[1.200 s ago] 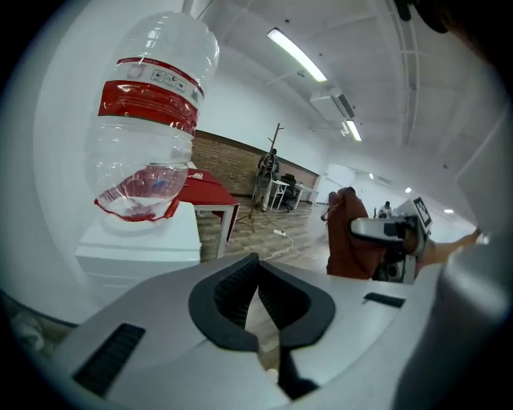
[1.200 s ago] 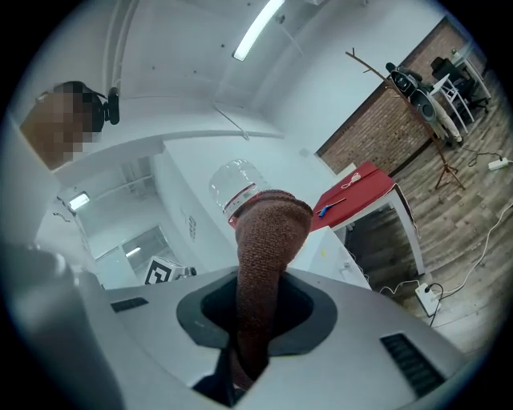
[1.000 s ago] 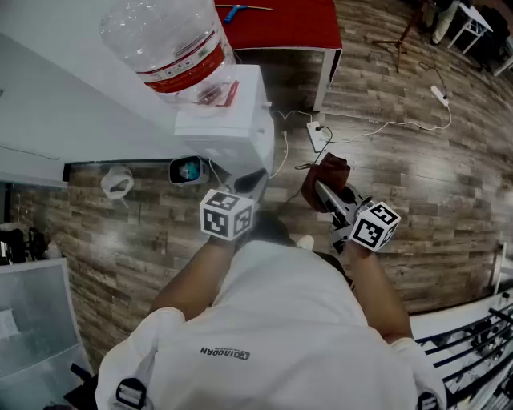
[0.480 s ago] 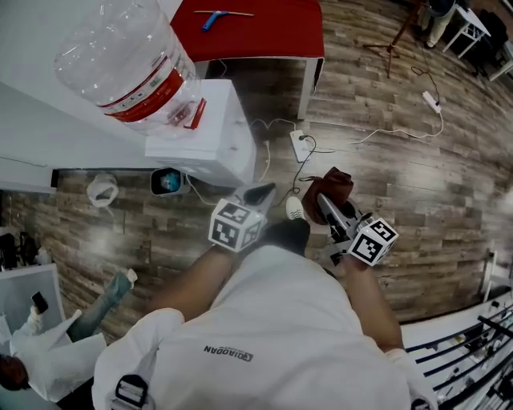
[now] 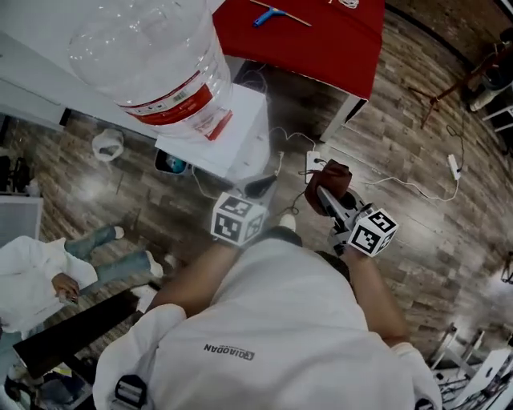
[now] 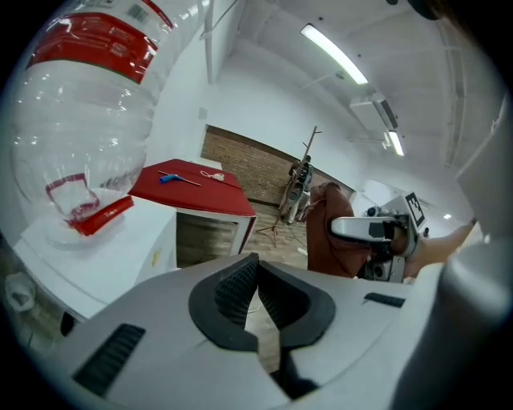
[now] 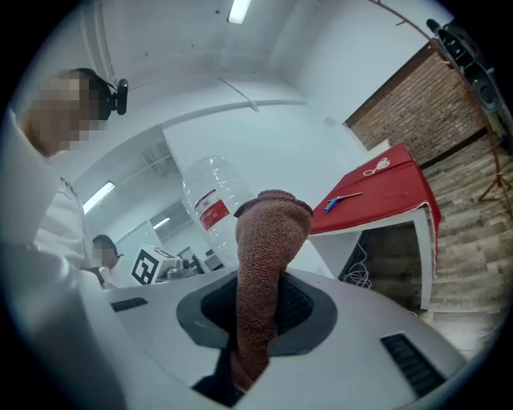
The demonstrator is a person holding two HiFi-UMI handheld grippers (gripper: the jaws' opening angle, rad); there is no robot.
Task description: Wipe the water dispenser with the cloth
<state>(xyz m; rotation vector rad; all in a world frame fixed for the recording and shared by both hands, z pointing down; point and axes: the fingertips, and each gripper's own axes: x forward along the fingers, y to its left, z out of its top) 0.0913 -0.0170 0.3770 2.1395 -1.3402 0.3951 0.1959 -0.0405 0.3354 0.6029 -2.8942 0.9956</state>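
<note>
The white water dispenser (image 5: pixel 232 128) stands at upper left, carrying a clear bottle (image 5: pixel 152 56) with a red label. My left gripper (image 5: pixel 260 186) hovers just right of the dispenser's front corner, shut with nothing between its pads (image 6: pixel 240 288). The left gripper view has the bottle (image 6: pixel 80 104) and the dispenser top (image 6: pixel 96 248) close on the left. My right gripper (image 5: pixel 325 196) is farther right, apart from the dispenser and shut on a brown cloth (image 5: pixel 333 178). That cloth (image 7: pixel 268 264) sticks up out of the right gripper (image 7: pixel 260 312), with the bottle (image 7: pixel 210 204) behind it.
A red-topped table (image 5: pixel 321 40) with a blue tool (image 5: pixel 268 14) stands behind the dispenser. A power strip (image 5: pixel 314 160) and cables lie on the wooden floor. A seated person (image 5: pixel 48 280) is at lower left, and a tripod (image 5: pixel 457 88) at the right.
The head view has swung, so the dispenser and bottle look larger and nearer. A seated person has come into view at lower left. Both grippers hold about the same pose, cloth still held.
</note>
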